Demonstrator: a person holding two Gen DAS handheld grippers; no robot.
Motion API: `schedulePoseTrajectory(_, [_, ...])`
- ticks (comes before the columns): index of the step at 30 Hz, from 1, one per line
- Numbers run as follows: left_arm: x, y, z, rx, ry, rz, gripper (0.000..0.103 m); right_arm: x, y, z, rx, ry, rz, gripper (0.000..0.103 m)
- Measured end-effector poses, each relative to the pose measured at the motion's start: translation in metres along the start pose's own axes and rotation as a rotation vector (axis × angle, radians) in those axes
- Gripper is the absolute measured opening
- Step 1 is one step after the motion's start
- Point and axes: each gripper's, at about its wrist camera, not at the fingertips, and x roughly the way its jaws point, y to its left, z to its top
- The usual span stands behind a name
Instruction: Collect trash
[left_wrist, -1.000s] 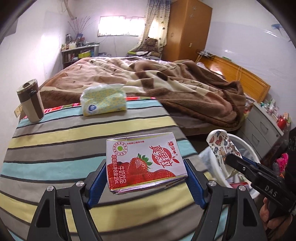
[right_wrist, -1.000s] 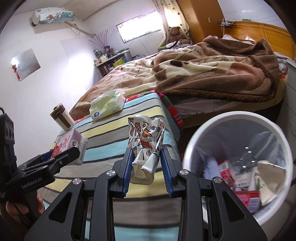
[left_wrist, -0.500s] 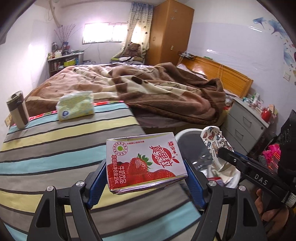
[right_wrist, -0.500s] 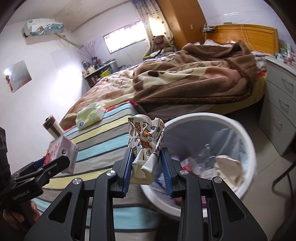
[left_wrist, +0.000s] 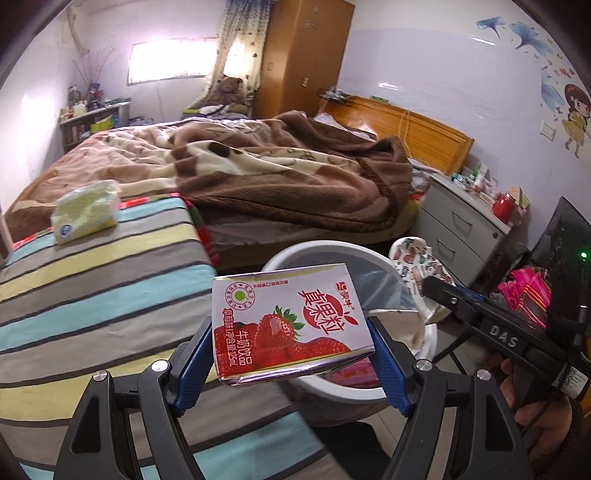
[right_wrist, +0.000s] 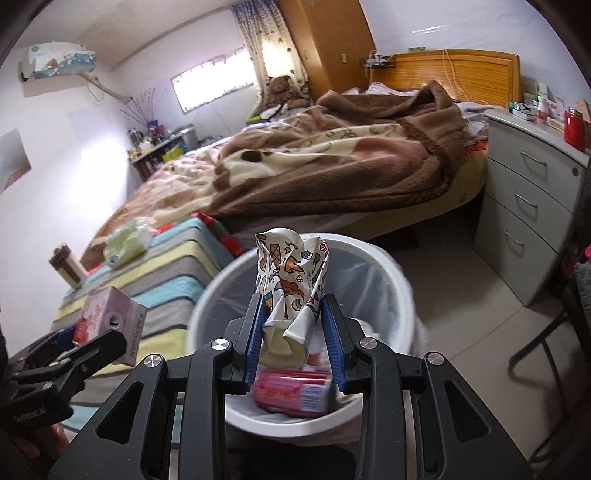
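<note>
My left gripper (left_wrist: 288, 354) is shut on a red and white strawberry milk carton (left_wrist: 288, 321), held flat just over the near rim of a white trash bin (left_wrist: 314, 251). In the right wrist view that carton (right_wrist: 110, 321) shows at lower left. My right gripper (right_wrist: 293, 325) is shut on a crumpled paper cup with cartoon prints (right_wrist: 291, 280), held above the open bin (right_wrist: 214, 295). The same cup (left_wrist: 417, 262) appears at the bin's right side in the left wrist view. The bin holds several wrappers, among them a pink pack (right_wrist: 291, 391).
A striped table (left_wrist: 92, 280) lies left of the bin, with a tissue pack (left_wrist: 86, 210) and a brown tumbler (right_wrist: 68, 266) on its far side. A bed with a brown blanket (left_wrist: 258, 173) is behind. Grey drawers (right_wrist: 528, 221) stand at the right.
Both grippers have swung right, off the striped table and over the bin, each keeping its load. The bin now sits directly under the paper cup.
</note>
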Motion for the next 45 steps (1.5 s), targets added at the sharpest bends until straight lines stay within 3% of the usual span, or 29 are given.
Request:
schedulePoseTrajectory(11, [0.03, -0.042, -0.001, 0.059, 0.037, -0.026, 0.078, 0.009, -0.022, 0.006, -0.019, 0.023, -0.023, 0.033])
schedulePoseTrajectory(21, [0.052, -0.054, 0.0, 0.067, 0.059, -0.027, 0.078, 0.02, -0.029, 0.007, -0.053, 0.054, -0.037, 0.037])
schedulePoseTrajectory(23, [0.054, -0.055, 0.0, 0.066, 0.065, -0.031, 0.078, 0.021, -0.03, 0.007, -0.047, 0.052, -0.042, 0.04])
schedulePoseTrajectory(25, [0.056, -0.055, 0.0, 0.06, 0.064, -0.041, 0.078, 0.021, -0.033, 0.007, -0.034, 0.053, -0.039, 0.057])
schedulePoseTrajectory(27, [0.056, -0.055, 0.0, 0.056, 0.059, -0.053, 0.079, 0.02, -0.035, 0.007, -0.023, 0.05, -0.04, 0.062])
schedulePoseTrajectory(30, [0.054, -0.054, 0.0, 0.053, 0.052, -0.05, 0.088, 0.018, -0.035, 0.007, -0.012, 0.047, -0.038, 0.062])
schedulePoseTrajectory(45, [0.022, -0.047, -0.01, 0.04, 0.015, -0.001, 0.088, -0.01, -0.021, -0.004, -0.014, -0.022, -0.014, 0.062])
